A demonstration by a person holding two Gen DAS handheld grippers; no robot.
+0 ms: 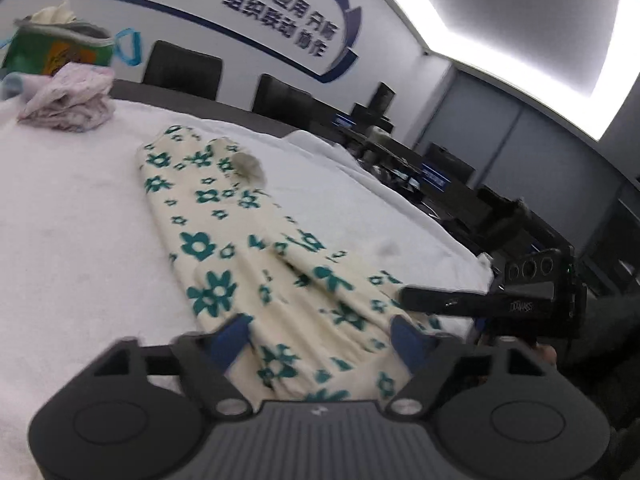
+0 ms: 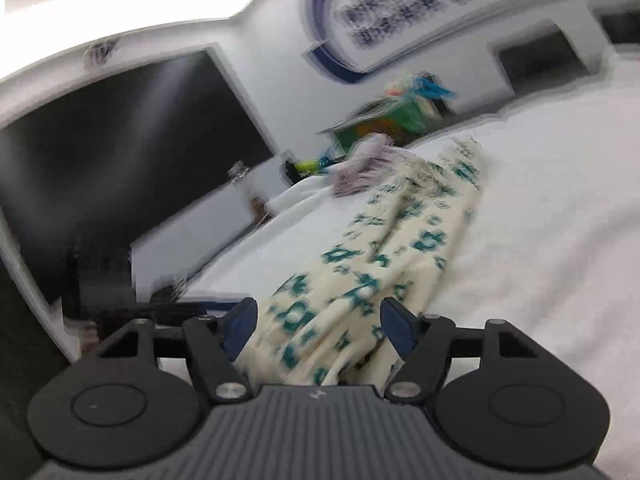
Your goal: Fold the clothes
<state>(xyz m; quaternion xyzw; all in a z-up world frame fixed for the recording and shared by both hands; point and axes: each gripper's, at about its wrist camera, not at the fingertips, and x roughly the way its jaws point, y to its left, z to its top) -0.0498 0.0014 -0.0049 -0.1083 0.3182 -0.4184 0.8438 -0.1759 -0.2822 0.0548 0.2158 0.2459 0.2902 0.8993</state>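
Floral garment [image 1: 256, 256] under blue wall lettering [image 1: 280, 12]

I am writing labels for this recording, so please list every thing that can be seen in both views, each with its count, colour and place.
floral garment: one, cream with green flowers, stretched along the middle of the table, its near end between the fingers of both grippers
pink clothes: one crumpled pile, pale pink, far end of the table
green bag: one, green with a blue handle, behind the pink pile
white cover: one, white, spread over the table
chairs: two clear, black, along the table's far edge
wall lettering: blue, on the white wall
dark screen: one, black, on the wall
left gripper: one, black with blue pads, open
right gripper: one, same colours, open
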